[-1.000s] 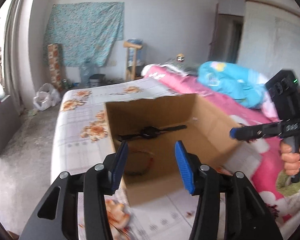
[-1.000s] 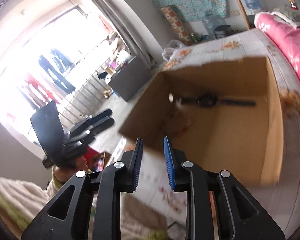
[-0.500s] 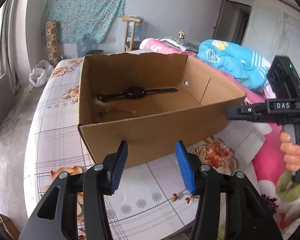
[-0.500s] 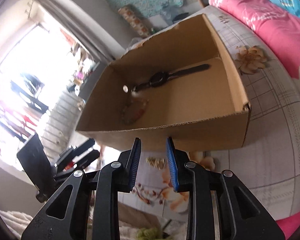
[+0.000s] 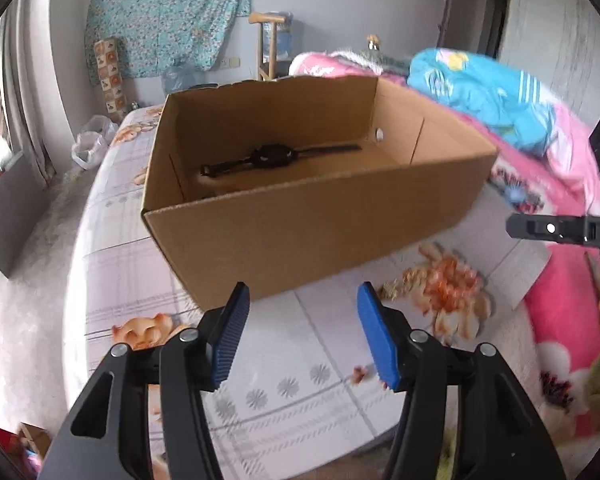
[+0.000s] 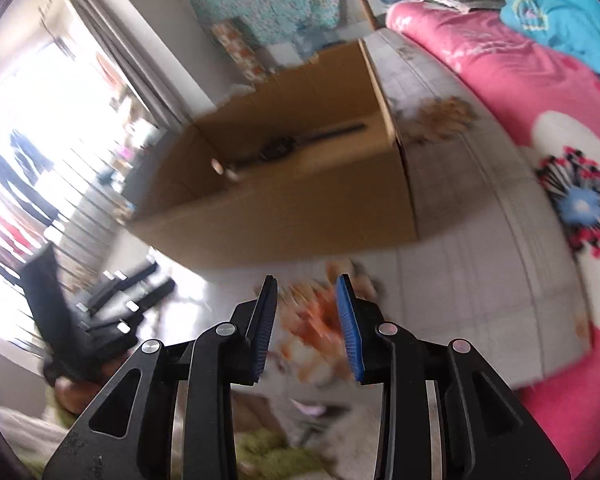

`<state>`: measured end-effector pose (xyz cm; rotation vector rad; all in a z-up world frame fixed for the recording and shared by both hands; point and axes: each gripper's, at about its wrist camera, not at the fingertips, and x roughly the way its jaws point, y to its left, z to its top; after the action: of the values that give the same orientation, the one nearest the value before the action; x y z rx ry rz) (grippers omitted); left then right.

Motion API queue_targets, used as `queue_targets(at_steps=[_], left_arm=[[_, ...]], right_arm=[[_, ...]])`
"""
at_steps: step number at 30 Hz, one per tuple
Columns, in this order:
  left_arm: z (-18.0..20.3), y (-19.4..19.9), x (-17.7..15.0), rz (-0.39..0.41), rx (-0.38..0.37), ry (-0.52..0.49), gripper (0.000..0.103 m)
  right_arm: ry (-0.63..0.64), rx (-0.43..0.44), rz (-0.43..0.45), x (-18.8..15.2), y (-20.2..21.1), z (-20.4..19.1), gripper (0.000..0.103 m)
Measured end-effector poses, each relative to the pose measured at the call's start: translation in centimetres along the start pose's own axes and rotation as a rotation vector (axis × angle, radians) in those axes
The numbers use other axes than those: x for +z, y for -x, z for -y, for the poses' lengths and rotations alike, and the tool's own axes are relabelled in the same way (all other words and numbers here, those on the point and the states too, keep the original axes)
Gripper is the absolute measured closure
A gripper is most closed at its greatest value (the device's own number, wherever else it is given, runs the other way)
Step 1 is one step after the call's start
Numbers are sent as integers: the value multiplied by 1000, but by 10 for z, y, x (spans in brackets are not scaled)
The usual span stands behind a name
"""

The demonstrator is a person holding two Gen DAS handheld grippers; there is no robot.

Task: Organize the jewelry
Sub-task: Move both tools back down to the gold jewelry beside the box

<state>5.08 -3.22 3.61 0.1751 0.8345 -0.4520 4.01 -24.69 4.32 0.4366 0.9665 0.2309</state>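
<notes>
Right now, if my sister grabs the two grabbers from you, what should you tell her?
Left gripper: open, holding nothing, in front of the cardboard box.
Right gripper: open, holding nothing, also outside the box.
The box sits on the flowered bed sheet. A black watch lies flat inside, near the far wall.
Done: the watch is in the box.
Left: I see no loose jewelry on the sheet, so look around before reaching.
</notes>
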Motion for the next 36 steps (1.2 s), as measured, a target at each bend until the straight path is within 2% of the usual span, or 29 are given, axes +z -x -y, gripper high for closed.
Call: queue_targets(at_steps=[2, 4, 6, 8, 9, 10, 12, 13, 14, 16, 17, 18, 19, 22, 23, 25, 28, 29, 33, 36], left_arm=[[3, 7, -1, -36, 38, -48, 47], [3, 12, 0, -108, 32, -85, 47], [-1, 20, 8, -284, -8, -145, 47], [-5, 29, 24, -476, -51, -160, 47], [-5, 31, 29, -541, -66, -154, 47], [-4, 32, 37, -585, -61, -153, 47], [14, 21, 40, -544, -35, -244, 47], [25, 11, 36, -502, -43, -291, 47], [33, -5, 27, -440, -78, -295, 47], [39, -22, 14, -353, -124, -246, 47], [38, -28, 6, -302, -154, -173, 47], [38, -32, 0, -293, -168, -130, 47], [42, -36, -4, -289, -160, -107, 47], [54, -34, -22, -215, -9, -166, 46], [58, -35, -28, -198, 36, -184, 43], [62, -40, -34, -212, 69, -190, 43], [62, -40, -32, -220, 38, -168, 43], [62, -41, -32, -222, 37, -173, 43], [63, -39, -28, -191, 81, -199, 43], [63, -39, -24, -155, 96, -176, 43]], right_arm=[[5, -45, -3, -6, 4, -3, 71], [8, -101, -19, -9, 7, -7, 71], [3, -154, -56, -10, 10, -8, 70], [-56, -130, -186, -7, 11, -4, 69], [-61, -118, -233, -3, 10, -4, 69], [-27, -154, -276, 0, 10, -5, 69], [61, -194, -285, 7, 10, -10, 64], [49, -161, -269, 8, 9, -8, 61], [28, -126, -253, 7, 5, -4, 61], [-10, -99, -221, -1, -6, 5, 61], [-34, -106, -208, -2, -10, 8, 61], [-66, -106, -201, -6, -13, 11, 61], [-89, -104, -203, -11, -16, 14, 61], [-68, -137, -181, -27, -21, 13, 60], [-69, -133, -164, -30, -21, 12, 60], [-55, -128, -111, -39, -19, 7, 59], [-46, -125, -31, -45, -10, -2, 59], [-23, -158, 9, -47, -5, -7, 59], [9, -183, 92, -55, 9, -16, 58], [31, -181, 145, -63, 14, -21, 61]])
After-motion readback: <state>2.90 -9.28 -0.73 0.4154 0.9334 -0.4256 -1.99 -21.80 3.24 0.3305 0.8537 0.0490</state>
